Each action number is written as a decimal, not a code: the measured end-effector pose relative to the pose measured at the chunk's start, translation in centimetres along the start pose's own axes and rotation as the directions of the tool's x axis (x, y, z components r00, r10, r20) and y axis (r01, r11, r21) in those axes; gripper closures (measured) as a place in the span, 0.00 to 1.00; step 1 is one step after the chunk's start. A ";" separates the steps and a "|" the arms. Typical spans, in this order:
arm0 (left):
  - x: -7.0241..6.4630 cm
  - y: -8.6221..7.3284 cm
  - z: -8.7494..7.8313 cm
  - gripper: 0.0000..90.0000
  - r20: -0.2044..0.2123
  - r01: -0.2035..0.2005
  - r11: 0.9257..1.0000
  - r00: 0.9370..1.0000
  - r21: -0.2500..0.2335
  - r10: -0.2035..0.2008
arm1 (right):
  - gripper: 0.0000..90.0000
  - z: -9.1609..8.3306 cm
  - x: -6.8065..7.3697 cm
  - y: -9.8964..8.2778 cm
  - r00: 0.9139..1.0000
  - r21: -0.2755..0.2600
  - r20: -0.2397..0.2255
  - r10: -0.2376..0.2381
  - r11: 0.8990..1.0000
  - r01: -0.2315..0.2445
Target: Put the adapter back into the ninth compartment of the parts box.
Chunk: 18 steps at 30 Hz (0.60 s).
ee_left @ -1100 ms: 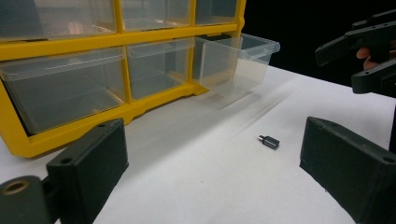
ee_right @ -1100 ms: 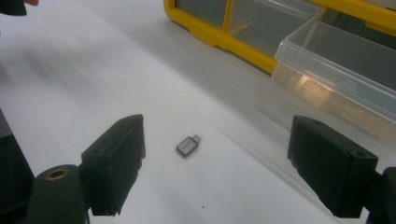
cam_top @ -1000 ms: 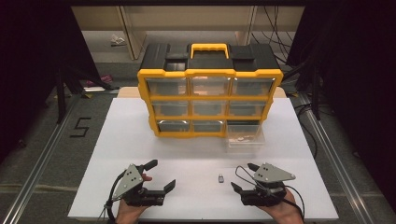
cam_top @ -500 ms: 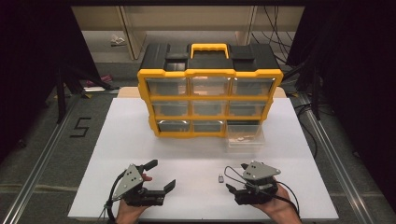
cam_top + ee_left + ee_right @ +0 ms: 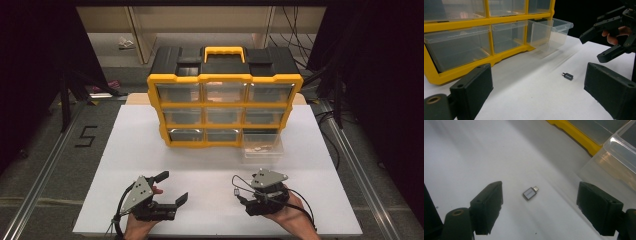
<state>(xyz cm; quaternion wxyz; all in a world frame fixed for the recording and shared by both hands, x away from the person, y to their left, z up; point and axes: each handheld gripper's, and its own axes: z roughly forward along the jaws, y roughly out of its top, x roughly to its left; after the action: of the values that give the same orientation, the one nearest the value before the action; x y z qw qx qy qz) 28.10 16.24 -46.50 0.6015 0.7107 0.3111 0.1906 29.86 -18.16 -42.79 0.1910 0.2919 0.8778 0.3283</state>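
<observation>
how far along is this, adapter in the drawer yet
Not yet. Done: the bottom-right drawer of the organizer is pulled out. In hand: the right hand-held gripper, open, frames the small adapter on the table. Left: gripping it and dropping it in.

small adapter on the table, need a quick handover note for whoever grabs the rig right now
Right gripper: open, empty, poised over the small adapter, fingers either side, not touching.
Left gripper: open, empty, idle near the table's front edge.
Adapter lies loose on the white table.
Yellow organizer: bottom-right clear drawer pulled out.
Done: drawer opened.
Left: likely grasp the adapter, drop it in the drawer, close it.
</observation>
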 end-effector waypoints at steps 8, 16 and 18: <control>0.0 0.0 0.0 0.09 0.000 -0.001 1.000 1.000 -0.001 0.001 | 0.26 0.7 -0.3 0.4 1.000 0.032 -0.003 0.002 0.999 -0.002; 0.0 0.0 0.0 0.09 0.001 -0.004 1.000 1.000 -0.001 0.004 | 0.28 1.8 -0.5 0.5 1.000 0.075 -0.020 0.008 0.997 -0.006; 0.0 0.0 0.0 0.09 0.001 -0.004 1.000 1.000 -0.001 0.004 | 0.29 2.1 -0.5 0.5 1.000 0.081 -0.022 0.001 0.997 0.001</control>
<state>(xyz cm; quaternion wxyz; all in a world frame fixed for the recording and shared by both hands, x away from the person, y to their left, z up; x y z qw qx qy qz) 28.08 16.22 -46.47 0.6018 0.7111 0.3092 0.1915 31.57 -17.20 -43.86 0.1693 0.2958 0.8924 0.2958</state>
